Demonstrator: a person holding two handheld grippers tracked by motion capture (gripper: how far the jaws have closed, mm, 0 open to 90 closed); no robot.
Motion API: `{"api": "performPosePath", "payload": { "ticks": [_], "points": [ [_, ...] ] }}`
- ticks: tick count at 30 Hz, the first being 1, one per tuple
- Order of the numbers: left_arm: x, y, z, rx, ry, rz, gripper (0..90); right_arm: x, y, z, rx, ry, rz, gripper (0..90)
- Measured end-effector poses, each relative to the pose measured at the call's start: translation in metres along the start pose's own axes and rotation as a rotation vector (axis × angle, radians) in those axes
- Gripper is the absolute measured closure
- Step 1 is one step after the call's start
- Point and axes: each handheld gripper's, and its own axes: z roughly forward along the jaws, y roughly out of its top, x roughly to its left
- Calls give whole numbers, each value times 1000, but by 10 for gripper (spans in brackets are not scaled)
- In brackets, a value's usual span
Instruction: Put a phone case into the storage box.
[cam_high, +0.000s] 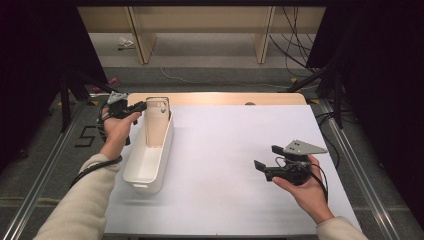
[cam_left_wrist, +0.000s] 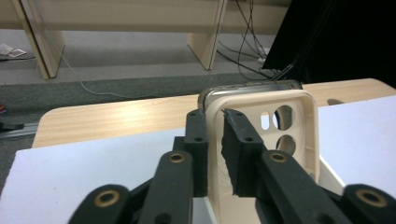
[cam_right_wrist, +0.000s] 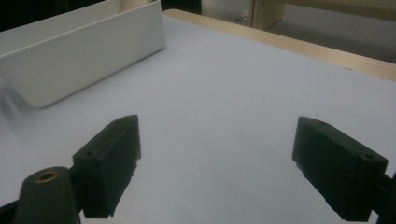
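At the table's far left, the left gripper (cam_left_wrist: 214, 140) pinches the rim of a cream phone case (cam_left_wrist: 299, 122) standing upright inside a white bin (cam_high: 150, 155), while the right gripper (cam_high: 272, 159) hovers spread wide above the white tabletop (cam_high: 225, 150).

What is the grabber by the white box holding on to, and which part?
The left gripper pinches a cream phone case by its side edge, standing upright at the far end of the white bin. The right gripper is open, holding nothing.

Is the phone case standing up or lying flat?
Standing up: the cream phone case sits upright at the long white plastic bin's far end, with the left gripper pinching its edge.
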Motion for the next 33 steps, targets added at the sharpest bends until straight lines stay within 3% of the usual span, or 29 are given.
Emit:
{"api": "performPosePath", "payload": {
  "ticks": [9, 13, 16, 27, 33],
  "points": [
    [-7, 4, -5, 11, 27, 41, 637, 0, 0, 0, -1, -1, 0, 162],
    [-11, 7, -11, 10, 30, 41, 546, 0, 0, 0, 1, -2, -1, 162],
    [-15, 9, -16, 19, 16, 27, 473, 0, 0, 0, 1, -2, -1, 162],
    [-33, 14, -35, 18, -12, 48, 188, 0, 0, 0, 1, -4, -2, 162],
    [-44, 16, -46, 14, -50, 69, 144, 0, 0, 0, 2, -5, -2, 162]
  ]
}}
